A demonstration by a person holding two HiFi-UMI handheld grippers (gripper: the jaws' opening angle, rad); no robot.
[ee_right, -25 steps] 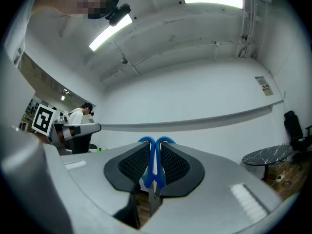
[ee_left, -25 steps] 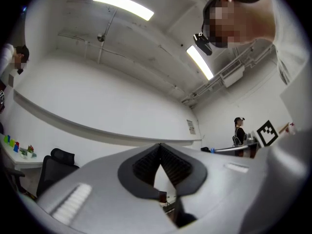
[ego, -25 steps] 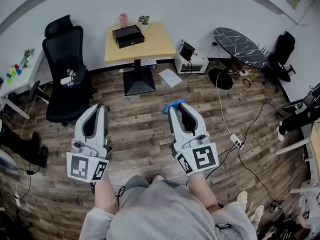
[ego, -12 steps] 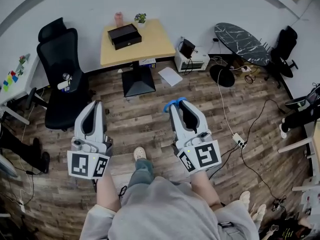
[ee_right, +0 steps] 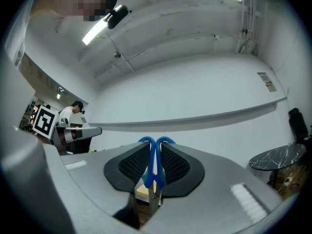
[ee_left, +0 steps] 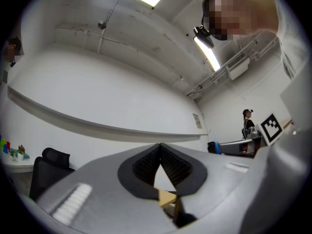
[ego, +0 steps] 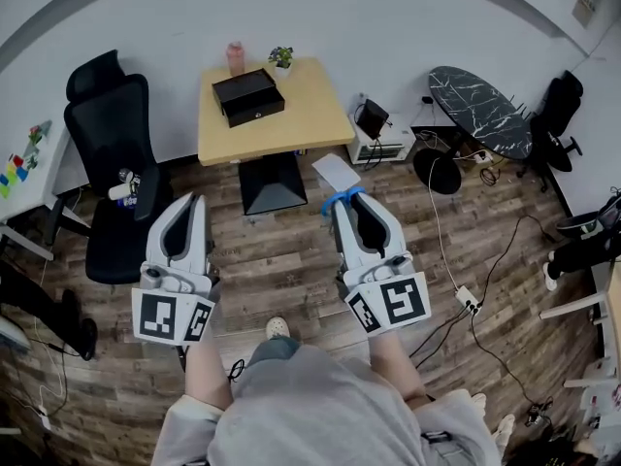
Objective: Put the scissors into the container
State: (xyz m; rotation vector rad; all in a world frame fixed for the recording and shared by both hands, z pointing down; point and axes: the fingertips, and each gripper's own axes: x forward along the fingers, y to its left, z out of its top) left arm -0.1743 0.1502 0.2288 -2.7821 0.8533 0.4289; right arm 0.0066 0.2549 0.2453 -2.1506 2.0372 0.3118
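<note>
Blue-handled scissors point(ego: 337, 202) stick out of my right gripper point(ego: 343, 205), which is shut on them. In the right gripper view the blue handles point(ee_right: 155, 165) sit pinched between the ribbed pads point(ee_right: 134, 165), the metal blades pointing down toward me. My left gripper point(ego: 187, 205) is held level beside it, about a hand's width to the left. Its jaws meet at the tip point(ee_left: 160, 146) with nothing between them. The container is a black box point(ego: 248, 97) on the far left part of a yellow wooden table point(ego: 306, 105), ahead of both grippers.
A pink bottle point(ego: 236, 57) and a small plant point(ego: 281, 59) stand behind the box. A black office chair point(ego: 109, 168) is left of the table. A white device point(ego: 380, 136), a sheet of paper point(ego: 336, 171), cables and a dark round table point(ego: 482, 96) lie to the right.
The wooden table with the black box has come nearer and shifted right in the head view as the person steps forward. Both grippers keep the same hold and pose.
</note>
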